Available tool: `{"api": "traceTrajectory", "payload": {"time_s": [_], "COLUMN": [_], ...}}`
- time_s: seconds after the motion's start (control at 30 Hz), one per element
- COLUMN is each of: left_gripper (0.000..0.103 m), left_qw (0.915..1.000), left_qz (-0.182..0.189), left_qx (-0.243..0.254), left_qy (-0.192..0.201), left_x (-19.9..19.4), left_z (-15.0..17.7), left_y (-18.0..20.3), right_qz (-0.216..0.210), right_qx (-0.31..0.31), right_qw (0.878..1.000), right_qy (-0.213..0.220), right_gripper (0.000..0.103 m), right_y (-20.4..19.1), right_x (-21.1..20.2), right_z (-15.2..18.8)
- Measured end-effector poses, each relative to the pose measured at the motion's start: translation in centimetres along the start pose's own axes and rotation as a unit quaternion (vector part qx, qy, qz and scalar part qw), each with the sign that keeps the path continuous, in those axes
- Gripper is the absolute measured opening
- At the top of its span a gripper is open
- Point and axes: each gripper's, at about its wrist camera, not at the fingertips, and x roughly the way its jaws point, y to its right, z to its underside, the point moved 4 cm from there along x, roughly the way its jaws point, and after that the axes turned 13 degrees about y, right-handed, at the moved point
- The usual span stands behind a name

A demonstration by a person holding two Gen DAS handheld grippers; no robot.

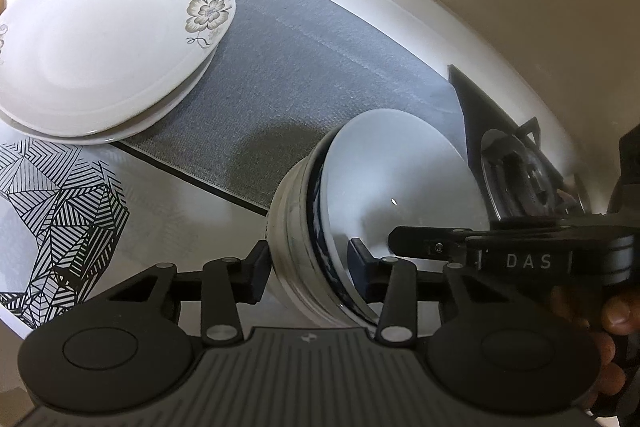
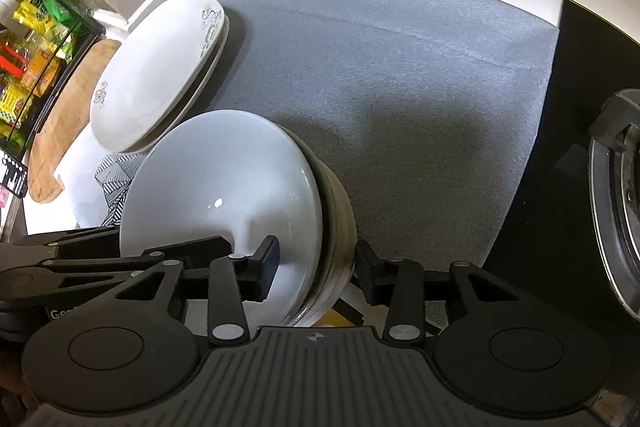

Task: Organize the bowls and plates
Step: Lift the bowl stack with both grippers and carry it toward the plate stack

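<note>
Nearest the onlooker, at the worktop's front edge, a stack of bowls [image 1: 320,227] hangs tilted on its side between two tools: left gripper [image 1: 308,263] has its pads straddling the rim at one side, right gripper [image 2: 316,267] straddling it at the other, though whether either actually presses home I cannot tell. Step in hand looks like a two-handed carry of the stack; next move calls for a firm, even squeeze, then levelling and lowering it onto the bare grey mat [image 2: 400,87]. Farther back, stacked floral plates [image 1: 104,55] sit at the mat's far left corner.
</note>
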Motion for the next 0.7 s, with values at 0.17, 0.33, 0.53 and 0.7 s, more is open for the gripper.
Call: {"api": "traceTrajectory", "payload": {"time_s": [0.17, 0.33, 0.53, 0.7], "left_gripper": [0.045, 0.043, 0.042, 0.042], "left_qw": [1.0, 0.9999, 0.9998, 0.9998], "left_qz": [0.002, -0.004, -0.004, 0.0], "left_qx": [-0.001, -0.008, -0.015, -0.013], "left_qy": [0.0, 0.007, 0.014, 0.017], "left_x": [0.0, -0.1, -0.5, -0.5], "left_z": [-0.3, -1.0, -1.3, -1.3], "left_y": [-0.4, -1.5, -2.7, -2.7], "right_qz": [0.005, 0.001, -0.008, -0.005], "right_qx": [0.002, -0.001, -0.001, 0.018], "right_qw": [1.0, 1.0, 1.0, 1.0], "right_qy": [0.003, 0.001, 0.002, 0.005], "right_gripper": [0.042, 0.042, 0.042, 0.043], "right_y": [-0.1, -0.5, -1.4, -1.2], "right_x": [-0.1, 0.0, 0.4, 0.3], "right_z": [0.1, 0.1, 0.0, 0.1]}}
